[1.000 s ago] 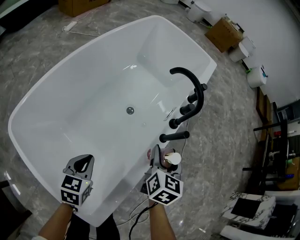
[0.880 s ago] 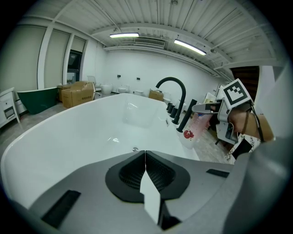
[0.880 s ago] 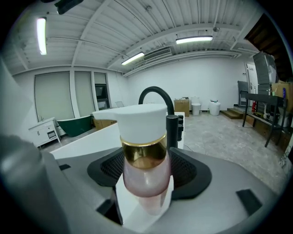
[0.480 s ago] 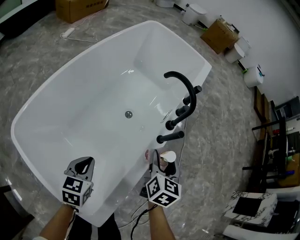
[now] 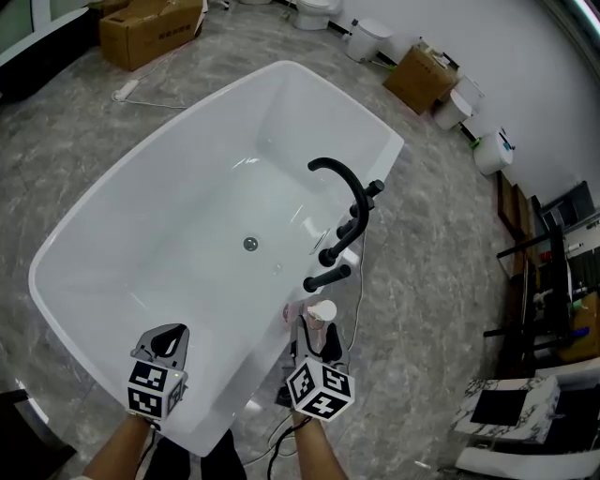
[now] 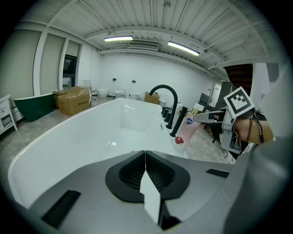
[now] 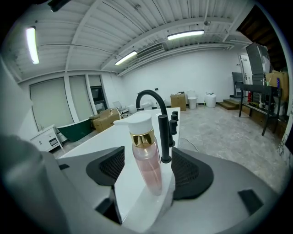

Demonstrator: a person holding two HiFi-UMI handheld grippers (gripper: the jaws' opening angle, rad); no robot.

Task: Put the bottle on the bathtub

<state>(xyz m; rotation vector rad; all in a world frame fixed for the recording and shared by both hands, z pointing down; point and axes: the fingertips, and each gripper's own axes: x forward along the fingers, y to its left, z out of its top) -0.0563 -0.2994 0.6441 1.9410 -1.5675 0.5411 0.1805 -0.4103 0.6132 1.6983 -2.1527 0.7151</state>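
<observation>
A pink bottle (image 5: 320, 313) with a white pump cap stands upright on the white bathtub's (image 5: 159, 169) near rim, just short of the black faucet (image 5: 342, 183). My right gripper (image 5: 319, 330) is open behind it. Its jaws have just been opening. In the right gripper view the bottle (image 7: 149, 160) stands between the pads, clear of both, on the rim (image 7: 128, 187). My left gripper (image 5: 167, 337) hangs over the tub's near end, shut and empty (image 6: 145, 153). From there the bottle (image 6: 185, 130) and right gripper (image 6: 215, 118) show at the right.
Black tap handles (image 5: 328, 277) stand along the rim beyond the bottle. A cable (image 5: 281, 427) lies on the marble floor under my right hand. Cardboard boxes (image 5: 150, 28), toilets (image 5: 370, 37) and a black rack (image 5: 539, 281) stand further off.
My right gripper's jaws have spread wider and it has drawn back a little from the bottle, which stays standing on the rim. The left gripper stays shut.
</observation>
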